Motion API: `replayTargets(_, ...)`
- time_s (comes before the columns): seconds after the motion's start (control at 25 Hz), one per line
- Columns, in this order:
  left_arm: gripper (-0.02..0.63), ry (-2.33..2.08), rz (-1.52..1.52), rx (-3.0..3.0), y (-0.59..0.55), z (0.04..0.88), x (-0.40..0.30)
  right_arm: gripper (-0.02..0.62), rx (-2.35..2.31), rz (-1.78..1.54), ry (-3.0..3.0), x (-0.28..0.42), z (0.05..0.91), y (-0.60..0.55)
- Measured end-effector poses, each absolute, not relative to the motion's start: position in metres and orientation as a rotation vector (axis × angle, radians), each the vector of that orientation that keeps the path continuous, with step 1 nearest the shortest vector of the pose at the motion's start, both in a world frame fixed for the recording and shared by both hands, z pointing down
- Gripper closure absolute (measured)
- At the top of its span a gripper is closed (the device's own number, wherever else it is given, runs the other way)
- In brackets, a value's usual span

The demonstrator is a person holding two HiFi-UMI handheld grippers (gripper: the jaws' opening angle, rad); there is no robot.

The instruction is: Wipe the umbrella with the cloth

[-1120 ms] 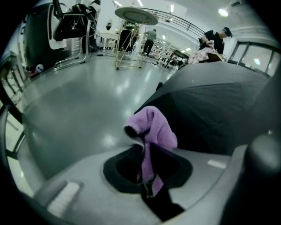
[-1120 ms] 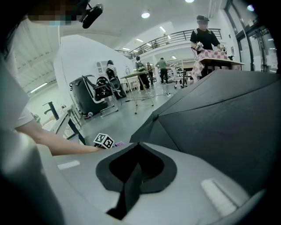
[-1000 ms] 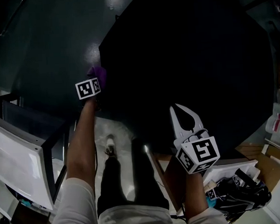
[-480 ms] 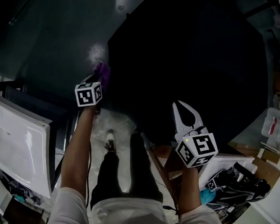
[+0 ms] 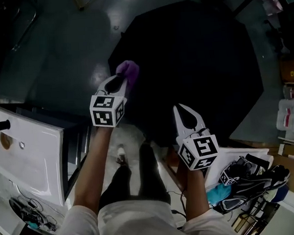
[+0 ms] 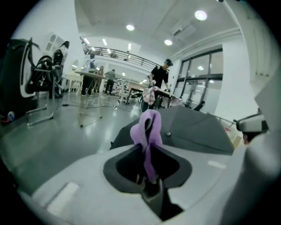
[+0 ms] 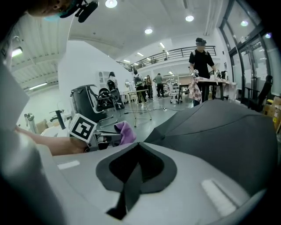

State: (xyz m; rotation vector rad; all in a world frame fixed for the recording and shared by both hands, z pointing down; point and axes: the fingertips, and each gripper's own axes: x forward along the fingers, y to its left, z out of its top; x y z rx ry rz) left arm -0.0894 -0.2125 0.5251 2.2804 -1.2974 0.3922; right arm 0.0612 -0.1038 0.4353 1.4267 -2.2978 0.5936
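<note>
The open black umbrella [image 5: 193, 62] lies canopy-up on the dark floor. My left gripper [image 5: 120, 80] is shut on the purple cloth [image 5: 128, 70], which bunches out past the jaws at the canopy's left edge. Whether it touches the fabric I cannot tell. In the left gripper view the cloth [image 6: 148, 129] stands up between the jaws, with the umbrella [image 6: 197, 129] just beyond. My right gripper [image 5: 180, 108] is shut and holds nothing, over the canopy's near edge. The right gripper view shows its jaws [image 7: 138, 147] meeting, the umbrella [image 7: 219, 127] at right, and the cloth [image 7: 126, 132] at left.
A white cabinet [image 5: 30, 156] stands at my left. Bags and clutter [image 5: 250, 182] lie at the lower right, with boxes [image 5: 291, 125] beyond. My own legs and a shoe [image 5: 120, 153] are below. People stand at tables [image 6: 160, 79] in the background; a black chair [image 7: 94, 103] stands far left.
My left gripper with the cloth has risen and moved right along the umbrella's left edge. The right gripper has stayed near the canopy's near edge. The head view has shifted.
</note>
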Motion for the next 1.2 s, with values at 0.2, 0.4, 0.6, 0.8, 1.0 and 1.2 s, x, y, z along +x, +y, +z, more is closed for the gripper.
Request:
replayTargets(0.2,0.537,-1.289,0.51,2.443,-0.233,0.5,-0.041,0.592,1.482,0.579,-2.289,0.082,0.421,-0.096)
replayTargets(0.4,0.537,-1.302,0.684,2.518,-0.259,0.509,0.0,0.592,1.507,0.607,-2.274,0.105,0.419,-0.097)
replayTargets(0.6,0.537,-1.245,0.841,2.575,-0.271,0.538,0.038,0.592,1.49,0.619,-2.273,0.121,0.423,-0.108)
replayTargets(0.8,0.537,-1.228,0.863,2.555,-0.263,0.562,0.044,0.592,1.472,0.637,-2.281,0.129,0.432,-0.116)
replayTargets(1.0,0.537,-1.194,0.884,2.53,-0.247,0.584,0.035,0.592,1.458,0.671,-2.285,0.123,0.445,-0.114)
replayTargets(1.2,0.538,-1.174,0.921,2.472,-0.221,0.616,0.018,0.592,1.415,0.712,-2.283,0.109,0.466,-0.105)
